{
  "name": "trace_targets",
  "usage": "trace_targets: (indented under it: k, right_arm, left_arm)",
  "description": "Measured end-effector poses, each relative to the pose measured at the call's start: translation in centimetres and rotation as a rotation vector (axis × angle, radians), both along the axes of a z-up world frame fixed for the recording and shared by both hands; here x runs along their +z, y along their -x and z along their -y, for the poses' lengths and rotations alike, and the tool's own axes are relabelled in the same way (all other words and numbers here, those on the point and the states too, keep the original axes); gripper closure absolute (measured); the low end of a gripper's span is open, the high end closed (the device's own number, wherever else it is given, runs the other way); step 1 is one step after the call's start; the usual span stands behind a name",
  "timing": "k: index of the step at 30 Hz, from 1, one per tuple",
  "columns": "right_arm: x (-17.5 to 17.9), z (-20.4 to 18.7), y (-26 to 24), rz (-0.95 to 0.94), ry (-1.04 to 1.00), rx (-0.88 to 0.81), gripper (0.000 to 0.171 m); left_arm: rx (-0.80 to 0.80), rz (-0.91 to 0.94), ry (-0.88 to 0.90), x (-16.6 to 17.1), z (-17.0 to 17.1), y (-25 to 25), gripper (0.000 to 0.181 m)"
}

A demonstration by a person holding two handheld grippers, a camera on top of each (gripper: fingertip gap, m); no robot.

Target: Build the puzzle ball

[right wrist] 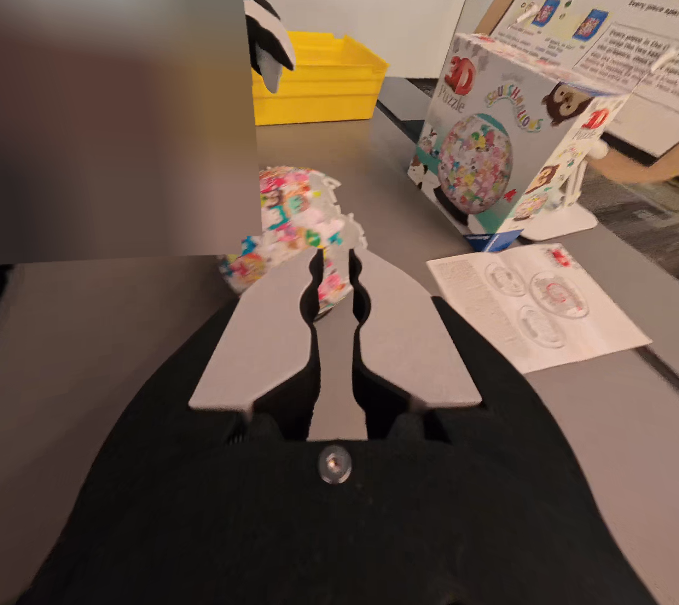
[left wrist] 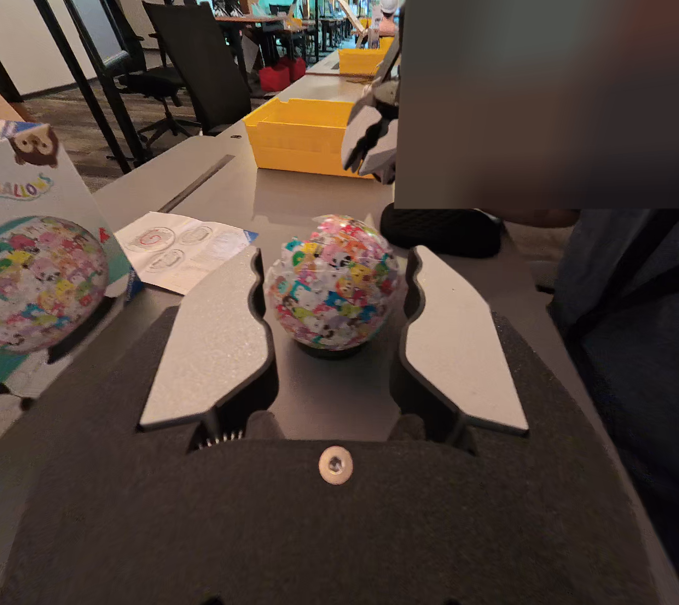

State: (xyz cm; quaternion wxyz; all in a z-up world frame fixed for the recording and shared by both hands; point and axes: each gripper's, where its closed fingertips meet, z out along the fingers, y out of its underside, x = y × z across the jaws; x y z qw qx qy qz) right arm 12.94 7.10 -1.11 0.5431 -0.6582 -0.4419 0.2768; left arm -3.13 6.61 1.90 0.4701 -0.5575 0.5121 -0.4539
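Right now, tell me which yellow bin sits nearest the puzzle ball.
The yellow bin directly behind the puzzle ball; the second yellow bin sits farther down the table.

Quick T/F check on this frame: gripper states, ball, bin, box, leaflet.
1. The left gripper is open, its fingers either side of the colourful patterned puzzle ball. True.
2. The puzzle ball is complete. False: the right wrist view shows jagged open edges and a gap in its shell.
3. The yellow plastic bin stands beyond the ball on the grey table. True.
4. The printed cardboard puzzle box lies flat. False: it stands upright.
5. The white paper instruction leaflet sits inside the bin. False: it lies on the table.
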Motion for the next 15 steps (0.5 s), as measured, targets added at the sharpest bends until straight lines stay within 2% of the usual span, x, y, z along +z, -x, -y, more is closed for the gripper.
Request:
trace_targets:
  k: [1, 3, 6, 10, 13, 15]
  right_arm:
    - [-0.6, 1.1, -0.3, -0.026, 0.025, -0.006, 0.153]
    - [-2.0, 2.5, -1.1, -0.074, 0.074, -0.059, 0.133]
    - [-3.0, 5.1, -1.0, -0.197, 0.138, -0.044, 0.124]
    - [-3.4, 7.4, -0.5, -0.321, 0.225, -0.009, 0.137]
    - [-2.5, 7.8, -0.8, -0.363, 0.139, -0.051, 0.143]
    - [-1.6, 8.3, -0.9, -0.396, 0.129, -0.016, 0.153]
  left_arm:
    - [0.017, 0.005, 0.002, -0.3, 0.7, 0.2, 0.109]
    - [0.063, 0.027, -0.008, -0.9, 1.9, 0.5, 0.109]
    - [0.139, 0.073, -0.025, -1.4, 3.9, 0.6, 0.112]
    - [0.217, 0.162, -0.015, -2.3, 6.0, 0.8, 0.118]
    - [0.281, 0.141, 0.015, -4.1, 6.3, 1.2, 0.119]
    - [0.299, 0.126, 0.026, -4.8, 6.5, 1.2, 0.119]
